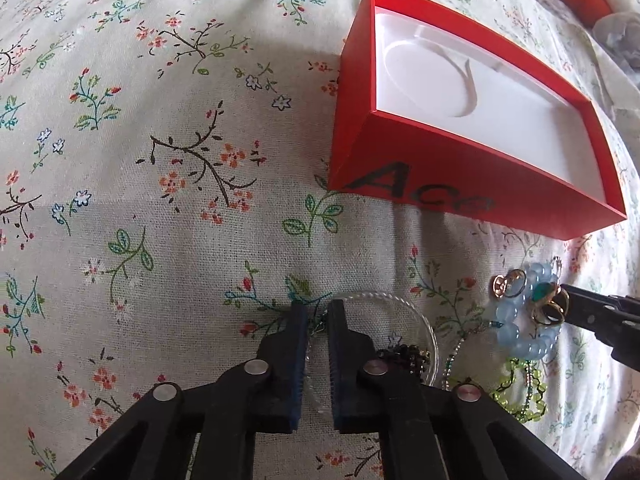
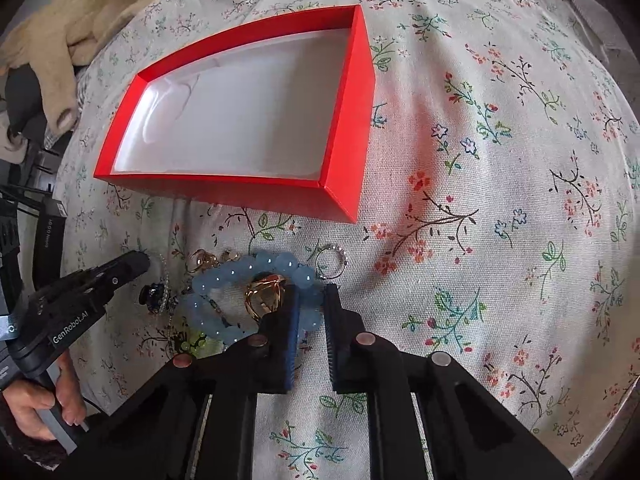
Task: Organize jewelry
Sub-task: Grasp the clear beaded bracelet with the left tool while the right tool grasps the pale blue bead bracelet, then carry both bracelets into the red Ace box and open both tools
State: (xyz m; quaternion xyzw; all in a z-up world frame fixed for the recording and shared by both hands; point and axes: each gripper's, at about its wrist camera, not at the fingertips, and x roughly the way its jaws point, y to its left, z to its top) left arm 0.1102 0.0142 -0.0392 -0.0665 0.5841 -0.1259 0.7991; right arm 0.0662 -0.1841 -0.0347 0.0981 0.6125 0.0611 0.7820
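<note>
An open red box (image 1: 420, 160) with a white moulded lining lies on the floral cloth; it also shows in the right wrist view (image 2: 344, 128). My left gripper (image 1: 318, 310) has its jaws narrowly apart around the rim of a clear bangle (image 1: 420, 316); I cannot tell if it grips. My right gripper (image 2: 312, 292) is open, its jaws straddling a pale blue bead bracelet (image 2: 224, 276) beside a gold ring (image 2: 266, 288). A thin silver ring (image 2: 332, 262) lies just ahead. The right gripper's fingertip (image 1: 576, 300) shows by the rings in the left view.
Green bead strands (image 1: 520, 392), a dark beaded piece (image 1: 408, 354) and small gold rings (image 1: 508, 286) lie around the bracelet. A beige garment (image 2: 80, 12) lies at the far left. The left gripper's body (image 2: 80, 292) and the hand holding it are at the left.
</note>
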